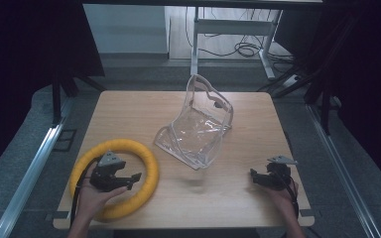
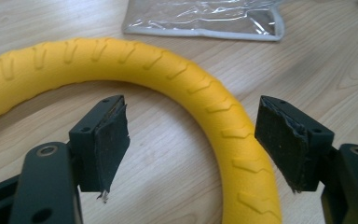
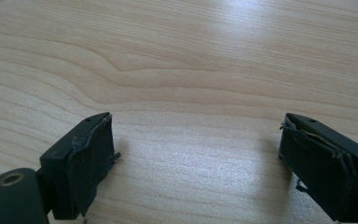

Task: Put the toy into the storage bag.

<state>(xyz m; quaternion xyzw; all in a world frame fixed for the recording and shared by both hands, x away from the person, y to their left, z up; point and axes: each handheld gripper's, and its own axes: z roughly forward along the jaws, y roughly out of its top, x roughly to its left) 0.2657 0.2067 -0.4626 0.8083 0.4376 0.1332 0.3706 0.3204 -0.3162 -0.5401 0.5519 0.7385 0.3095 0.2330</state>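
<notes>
Yellow ring (image 1: pixel 115 177) lies flat at the table's (image 1: pixel 238 198) near-left, clear bag (image 1: pixel 198 126) beyond it at centre. Your left gripper (image 2: pixel 191 140) sits inside the ring, jaws spread, empty; the band arcs just ahead and right. Right gripper (image 3: pixel 196 158), also wide open and empty, is well apart: left is nearer.

Legible markings: none found.
No text, label, brand, number or sign can be read on any surface. The yellow ring (image 2: pixel 177 79) carries only moulded chevron grooves, which are not characters; the clear plastic bag (image 1: pixel 198 126) is unprinted, and the wooden table (image 3: pixel 191 60) shows bare grain.
</notes>
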